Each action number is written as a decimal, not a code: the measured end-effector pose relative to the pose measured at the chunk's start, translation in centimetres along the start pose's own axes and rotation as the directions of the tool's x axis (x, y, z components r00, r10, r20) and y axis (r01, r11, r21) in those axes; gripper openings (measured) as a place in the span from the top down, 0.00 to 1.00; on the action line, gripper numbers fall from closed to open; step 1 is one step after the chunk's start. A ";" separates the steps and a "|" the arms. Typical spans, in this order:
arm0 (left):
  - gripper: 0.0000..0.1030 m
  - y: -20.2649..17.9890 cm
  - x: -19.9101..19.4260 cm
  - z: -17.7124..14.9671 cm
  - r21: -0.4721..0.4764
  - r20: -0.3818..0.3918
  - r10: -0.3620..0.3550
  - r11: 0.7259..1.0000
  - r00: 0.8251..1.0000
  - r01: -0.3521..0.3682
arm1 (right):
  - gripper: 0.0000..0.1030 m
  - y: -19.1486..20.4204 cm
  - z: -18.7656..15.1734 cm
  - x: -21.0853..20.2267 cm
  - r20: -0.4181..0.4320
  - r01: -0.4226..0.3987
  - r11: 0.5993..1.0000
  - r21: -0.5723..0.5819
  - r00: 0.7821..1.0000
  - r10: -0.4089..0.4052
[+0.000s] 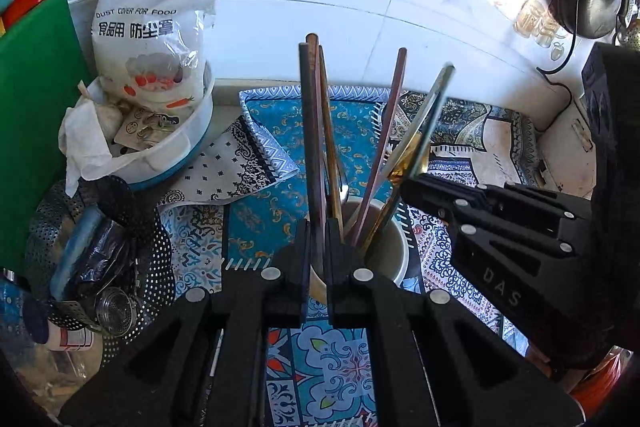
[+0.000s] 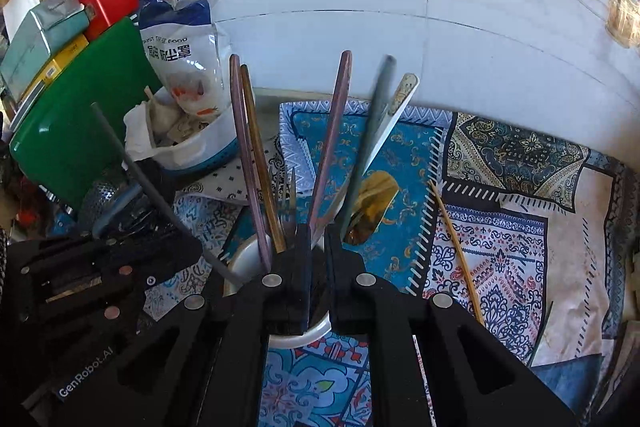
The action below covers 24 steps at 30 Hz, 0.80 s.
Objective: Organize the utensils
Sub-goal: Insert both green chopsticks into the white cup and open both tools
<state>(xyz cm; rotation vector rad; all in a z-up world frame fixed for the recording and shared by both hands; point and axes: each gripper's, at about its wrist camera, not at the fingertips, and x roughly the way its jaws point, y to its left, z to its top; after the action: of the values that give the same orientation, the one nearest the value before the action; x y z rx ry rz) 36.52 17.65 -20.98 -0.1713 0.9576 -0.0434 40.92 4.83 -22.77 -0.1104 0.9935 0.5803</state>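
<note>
We hold a dark flat stick [image 1: 312, 147] tight in our left gripper [image 1: 318, 259] over the round white cup [image 1: 394, 251]. Our right gripper [image 2: 319, 259] (at three o'clock) pinches a grey stick [image 2: 370, 143], jaws nearly closed.

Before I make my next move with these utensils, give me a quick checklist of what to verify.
1. Left gripper clamped on the dark chopstick: ok, with the lower end in the cup.
2. Right gripper holding something: cannot tell. The jaws are nearly shut over the cup, and several handles crowd its tip.
3. Cup upright on the cloth: ok.
4. Grippers clear of each other: ok. They are close, side by side, with a gap between them.
5. All utensils in the cup: not ok. A thin stick lies loose on the cloth.
</note>
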 end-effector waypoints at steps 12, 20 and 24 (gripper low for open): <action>0.75 -4.0 -4.4 0.4 0.066 0.089 0.031 0.997 0.996 -0.037 | 0.77 -2.5 -0.5 -7.2 0.087 0.003 1.000 -0.005 0.996 -0.002; 0.62 -8.8 -6.1 0.7 0.131 0.147 -0.012 0.991 0.989 -0.007 | 0.76 -6.9 -2.3 -11.7 0.134 0.067 0.997 0.044 0.988 -0.073; 0.60 -11.4 -5.7 0.7 0.159 0.138 -0.057 0.987 0.989 0.035 | 0.76 -9.9 -3.8 -13.0 0.128 0.111 0.989 0.094 0.984 -0.122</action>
<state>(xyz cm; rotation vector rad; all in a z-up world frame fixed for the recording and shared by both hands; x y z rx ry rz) 34.27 7.11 -14.04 -0.0507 0.8039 -0.1471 37.77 -10.17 -15.95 -0.0519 0.8746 0.4311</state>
